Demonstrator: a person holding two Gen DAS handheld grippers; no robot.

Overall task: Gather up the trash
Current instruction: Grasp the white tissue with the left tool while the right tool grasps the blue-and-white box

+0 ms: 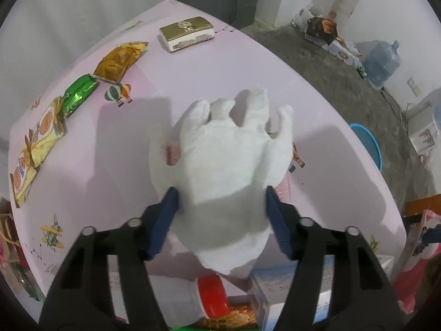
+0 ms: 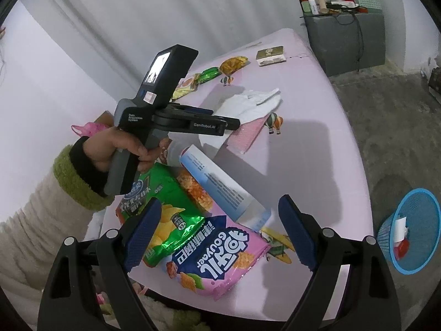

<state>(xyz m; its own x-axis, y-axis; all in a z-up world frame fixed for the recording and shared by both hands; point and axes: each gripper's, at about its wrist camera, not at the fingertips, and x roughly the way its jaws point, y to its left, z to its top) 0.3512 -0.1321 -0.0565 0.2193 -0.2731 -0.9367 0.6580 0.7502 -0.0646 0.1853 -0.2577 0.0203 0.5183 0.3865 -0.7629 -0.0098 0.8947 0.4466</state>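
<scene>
— On the pink table (image 1: 317, 88), where's the white glove (image 1: 228, 160)?
— Mid-table, over a pink packet (image 2: 246, 133); the left gripper (image 1: 222, 209) has both pads against its cuff.
— And the right gripper (image 2: 217, 231)?
— Spread wide and holding nothing, above snack bags (image 2: 217, 256). A blue bin (image 2: 413, 229) stands on the floor.

The table (image 1: 220, 63) wears a pale pink cloth printed with striped hot-air balloons and small yellow aeroplanes. A plain white glove (image 1: 228, 160) lies on it, over a pink bubble-textured pouch (image 2: 248, 133). Near the far edge sit a gold and white box (image 1: 187, 33), a golden-yellow wrapper (image 1: 120, 59), a shiny green foil wrapper (image 1: 78, 93) and a yellow packet (image 1: 35, 149) with orange rounds. Closer are a green chip bag (image 2: 165, 207), a pink snack bag (image 2: 217, 262) with blue and white lettering, and a white and light blue box (image 2: 220, 184). The basket (image 2: 413, 220) on the grey floor is blue mesh. Both grippers have black arms and dark blue pads (image 2: 143, 231).
</scene>
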